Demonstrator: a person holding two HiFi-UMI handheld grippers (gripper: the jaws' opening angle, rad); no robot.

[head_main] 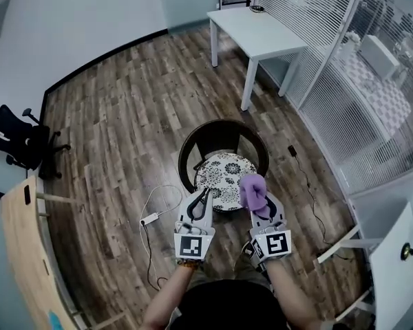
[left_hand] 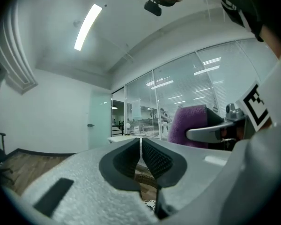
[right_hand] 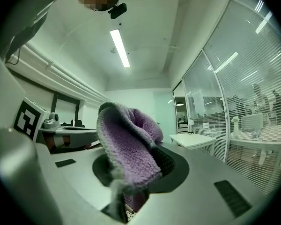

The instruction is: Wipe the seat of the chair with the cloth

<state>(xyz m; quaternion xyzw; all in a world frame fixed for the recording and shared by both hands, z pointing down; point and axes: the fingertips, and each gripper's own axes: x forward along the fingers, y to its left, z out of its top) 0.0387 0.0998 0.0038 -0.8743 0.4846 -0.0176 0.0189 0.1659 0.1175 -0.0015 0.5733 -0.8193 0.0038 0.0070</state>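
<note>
A round chair (head_main: 222, 137) with a dark curved back stands on the wood floor; its seat (head_main: 224, 174) has a black-and-white flower pattern. My right gripper (head_main: 259, 199) is shut on a purple fluffy cloth (head_main: 253, 190), held above the seat's near right edge. The cloth (right_hand: 129, 146) bulges out between the jaws in the right gripper view. My left gripper (head_main: 200, 199) hovers over the seat's near left edge, its jaws nearly closed with nothing between them (left_hand: 141, 159). The purple cloth (left_hand: 189, 124) also shows at the right of the left gripper view.
A white table (head_main: 256, 34) stands beyond the chair at the back right. Glass walls with blinds (head_main: 344, 81) run along the right. A white cable with a power strip (head_main: 151, 217) lies on the floor left of the chair. A black office chair (head_main: 17, 139) sits at the far left.
</note>
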